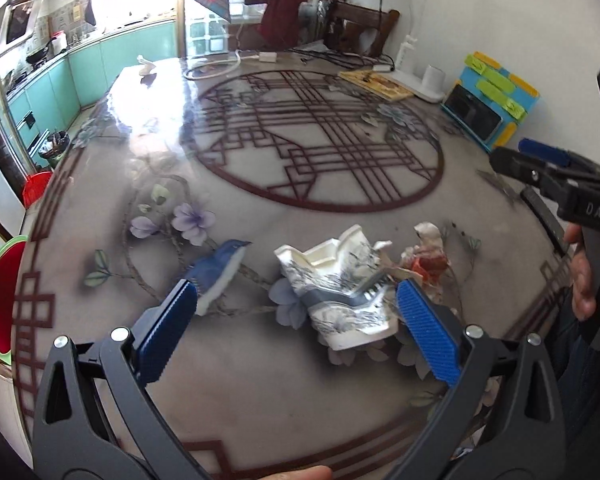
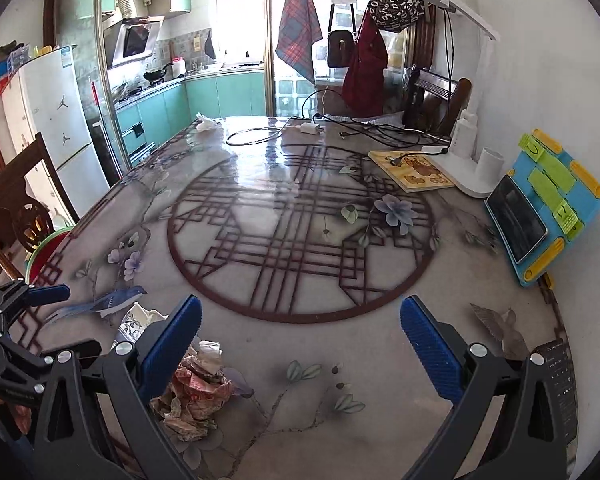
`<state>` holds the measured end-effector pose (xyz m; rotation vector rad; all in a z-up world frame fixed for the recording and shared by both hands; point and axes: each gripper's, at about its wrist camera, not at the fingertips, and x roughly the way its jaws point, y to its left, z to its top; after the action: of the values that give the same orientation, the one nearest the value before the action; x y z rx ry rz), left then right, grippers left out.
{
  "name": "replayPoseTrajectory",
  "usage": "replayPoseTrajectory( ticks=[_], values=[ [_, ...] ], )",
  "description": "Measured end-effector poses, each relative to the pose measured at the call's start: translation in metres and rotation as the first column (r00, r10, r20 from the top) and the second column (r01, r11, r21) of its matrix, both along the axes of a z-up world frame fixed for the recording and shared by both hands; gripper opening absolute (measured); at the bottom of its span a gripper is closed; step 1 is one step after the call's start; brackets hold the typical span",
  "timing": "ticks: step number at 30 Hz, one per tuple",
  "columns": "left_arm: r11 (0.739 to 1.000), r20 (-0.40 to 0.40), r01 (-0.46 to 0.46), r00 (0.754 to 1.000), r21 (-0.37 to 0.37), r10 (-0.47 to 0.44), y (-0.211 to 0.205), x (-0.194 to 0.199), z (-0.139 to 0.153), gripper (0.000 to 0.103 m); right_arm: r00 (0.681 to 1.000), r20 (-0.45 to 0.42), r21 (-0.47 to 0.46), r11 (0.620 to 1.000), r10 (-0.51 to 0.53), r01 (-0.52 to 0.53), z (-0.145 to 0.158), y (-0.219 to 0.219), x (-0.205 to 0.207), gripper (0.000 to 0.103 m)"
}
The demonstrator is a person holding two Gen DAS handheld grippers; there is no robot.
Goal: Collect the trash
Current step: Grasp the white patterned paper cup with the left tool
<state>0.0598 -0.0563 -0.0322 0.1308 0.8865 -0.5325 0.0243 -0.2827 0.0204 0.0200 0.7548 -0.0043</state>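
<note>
The crushed white carton, printed with blue-grey drawings, lay on the tabletop near its front edge, just beside a wad of crumpled reddish paper. The left hand-held gripper hung low over the carton with its blue fingers spread wide apart; the carton sat in the gap, close against the right-side finger and well clear of the other. It held nothing.

In the right wrist view, the right hand-held gripper was likewise spread apart and empty, with the same reddish wad lying just at its left finger rather than between the two. Part of the carton showed beyond it, beside a painted blue bird.

Farther back, another bit of white crumpled paper rested at the far corner of the tabletop, well away from both tools.

The step in hand looked like the approach to the first pickup. The next move probably called for shifting the left tool sideways to centre the carton, then closing; the dented, springy card might slip or twist out if pinched at one corner.
</note>
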Motion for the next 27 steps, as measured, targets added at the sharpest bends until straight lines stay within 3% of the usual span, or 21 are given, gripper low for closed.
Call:
replayPoseTrajectory(
  ticks=[6,15,21,27],
  values=[
    [0.999,-0.019,0.017,1.0,0.033,-0.017,-0.021,0.0,-0.011,0.098,1.0,0.004,0.013,1.0,0.006,-0.006,-0.001,-0.001,-0.001,0.096],
    [0.996,-0.083,-0.029,0.996,0.084,0.036,-0.029,0.018,-0.031,0.098,1.0,0.013,0.017,1.0,0.002,-0.002,0.0,-0.004,-0.003,0.096],
    [0.99,-0.082,-0.049,0.995,0.134,0.06,-0.033,0.024,-0.041,0.098,1.0,0.015,0.016,1.0,0.008,-0.008,-0.001,-0.003,-0.003,0.097],
    [0.988,-0.128,-0.103,0.985,0.114,0.118,-0.027,0.038,-0.047,0.098,1.0,0.013,0.011,1.0,0.021,-0.021,-0.002,0.001,-0.004,0.097]
  ],
)
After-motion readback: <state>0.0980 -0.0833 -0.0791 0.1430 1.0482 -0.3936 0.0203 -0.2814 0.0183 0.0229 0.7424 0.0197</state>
